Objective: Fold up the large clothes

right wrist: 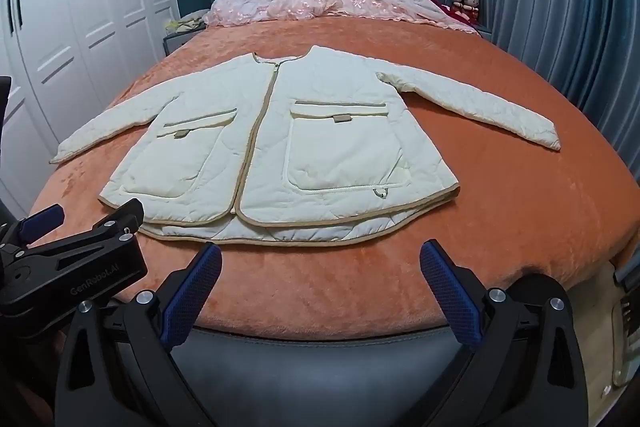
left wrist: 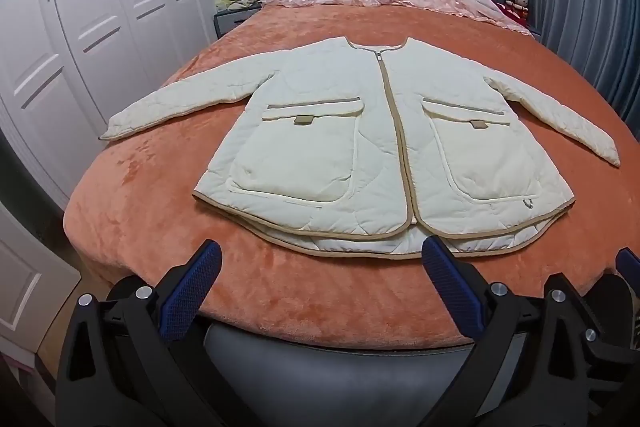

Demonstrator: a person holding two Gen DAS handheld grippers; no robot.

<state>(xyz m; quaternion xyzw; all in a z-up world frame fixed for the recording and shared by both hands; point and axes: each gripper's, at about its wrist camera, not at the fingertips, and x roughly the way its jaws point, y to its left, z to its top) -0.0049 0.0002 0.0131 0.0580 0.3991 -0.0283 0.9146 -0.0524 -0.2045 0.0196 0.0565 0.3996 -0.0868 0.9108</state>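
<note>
Jacket [left wrist: 380, 147], cream and quilted, lies front-up, zipped and sleeves spread on the orange bed [left wrist: 160, 227], ready for folding. Left gripper [left wrist: 320, 263] and right gripper [right wrist: 320, 263] hover wide open, empty, near its hem.

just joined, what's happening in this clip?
A person holds a hand-held gripper in each hand at the foot of a bed. A cream quilted jacket lies face up on the orange blanket, zipped, both sleeves spread out. The left hand-held gripper and right hand-held gripper are both open and short of the hem, touching nothing. Folding has not started.
</note>
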